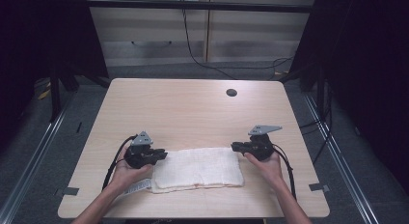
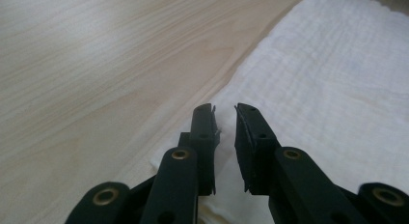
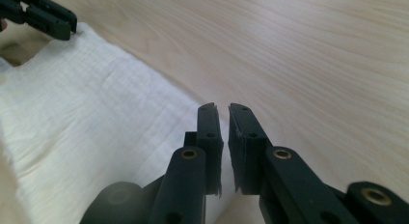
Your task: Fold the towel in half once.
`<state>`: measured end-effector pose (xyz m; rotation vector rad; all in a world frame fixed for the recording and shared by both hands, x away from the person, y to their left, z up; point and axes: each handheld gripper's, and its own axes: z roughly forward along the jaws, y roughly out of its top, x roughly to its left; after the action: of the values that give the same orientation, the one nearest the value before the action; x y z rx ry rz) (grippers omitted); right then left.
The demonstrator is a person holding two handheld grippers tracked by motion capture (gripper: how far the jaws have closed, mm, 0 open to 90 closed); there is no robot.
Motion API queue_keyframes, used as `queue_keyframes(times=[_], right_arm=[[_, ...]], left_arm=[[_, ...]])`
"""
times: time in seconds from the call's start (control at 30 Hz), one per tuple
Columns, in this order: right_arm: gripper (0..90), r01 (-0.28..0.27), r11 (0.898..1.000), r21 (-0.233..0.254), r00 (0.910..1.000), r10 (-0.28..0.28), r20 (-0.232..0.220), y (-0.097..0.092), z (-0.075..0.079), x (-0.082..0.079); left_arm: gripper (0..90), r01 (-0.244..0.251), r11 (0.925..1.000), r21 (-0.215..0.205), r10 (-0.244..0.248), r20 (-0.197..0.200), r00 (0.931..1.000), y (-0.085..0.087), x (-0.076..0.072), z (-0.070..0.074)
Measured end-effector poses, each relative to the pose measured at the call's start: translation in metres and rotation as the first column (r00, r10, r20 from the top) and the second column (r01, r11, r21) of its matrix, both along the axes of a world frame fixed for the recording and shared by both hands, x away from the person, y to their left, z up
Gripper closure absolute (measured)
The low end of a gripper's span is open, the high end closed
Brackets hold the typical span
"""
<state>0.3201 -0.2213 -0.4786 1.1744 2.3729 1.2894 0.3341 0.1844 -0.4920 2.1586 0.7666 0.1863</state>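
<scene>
While the folded white towel (image 1: 198, 168) lies flat on the surface (image 1: 193, 108) between both grippers, the step looks like taking its two far corners. The left gripper (image 2: 224, 113) and right gripper (image 3: 222, 110) each stand with jaws narrowly apart, nothing pinched, a towel corner just below them. Next each must go lower and close on cloth; how many layers the fold has is hard to see.

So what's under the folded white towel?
The towel lies flat on the wooden table. A striped label sticks out at its near left corner. Whatever else might lie beneath is covered by the cloth.
</scene>
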Motion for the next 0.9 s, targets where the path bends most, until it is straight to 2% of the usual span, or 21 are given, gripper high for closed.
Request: queue_keyframes(times=[0.1,0.2,0.33,0.5,0.63,0.67,0.7,0.8,0.9], right_arm=[[83.9,-0.002,1.0,-0.003,0.9997,0.002,-0.025,0.005,-0.009,0.016],[80.3,0.002,1.0,-0.022,0.9987,-0.003,-0.052,0.01,-0.018,0.023],[73.3,-0.015,0.999,-0.052,0.9969,0.01,-0.078,0.01,-0.024,0.025],[69.0,-0.021,0.995,-0.101,0.998,0.014,-0.062,0.01,-0.025,0.02],[66.9,-0.02,0.996,-0.084,0.9973,0.014,-0.072,0.009,-0.026,0.019],[67.2,-0.022,0.996,-0.083,0.9972,0.016,-0.074,0.009,-0.026,0.019],[68.7,-0.027,0.996,-0.084,0.9969,0.021,-0.075,0.01,-0.026,0.019],[76.1,-0.052,0.995,-0.08,0.9962,0.046,-0.074,0.01,-0.027,0.017],[85.1,-0.055,0.994,-0.096,0.9961,0.048,-0.074,0.007,-0.026,0.015]], left_arm=[[77.8,-0.003,0.9993,0.037,0.003,-0.003,1.0,0.0,0.002,-0.008],[78.1,-0.002,0.9994,0.034,0.002,-0.001,1.0,0.003,0.001,-0.011],[78.1,-0.002,0.9994,0.033,0.002,0.021,0.9998,0.002,0.001,-0.012],[78.1,-0.008,0.9994,0.033,0.007,0.03,0.9995,0.002,-0.001,-0.013],[78.1,-0.013,0.9995,0.029,0.012,0.028,0.9995,0.005,0.002,-0.013],[78.1,-0.026,0.9996,0.009,0.026,0.012,0.9996,0.005,0.002,-0.014],[78.2,-0.027,0.9996,0.004,0.027,0.012,0.9995,0.005,0.002,-0.014],[78.1,-0.027,0.9995,0.014,0.027,0.022,0.9994,0.004,0.001,-0.014],[78.1,-0.027,0.9993,0.025,0.026,0.028,0.9993,0.005,0.001,-0.014]])
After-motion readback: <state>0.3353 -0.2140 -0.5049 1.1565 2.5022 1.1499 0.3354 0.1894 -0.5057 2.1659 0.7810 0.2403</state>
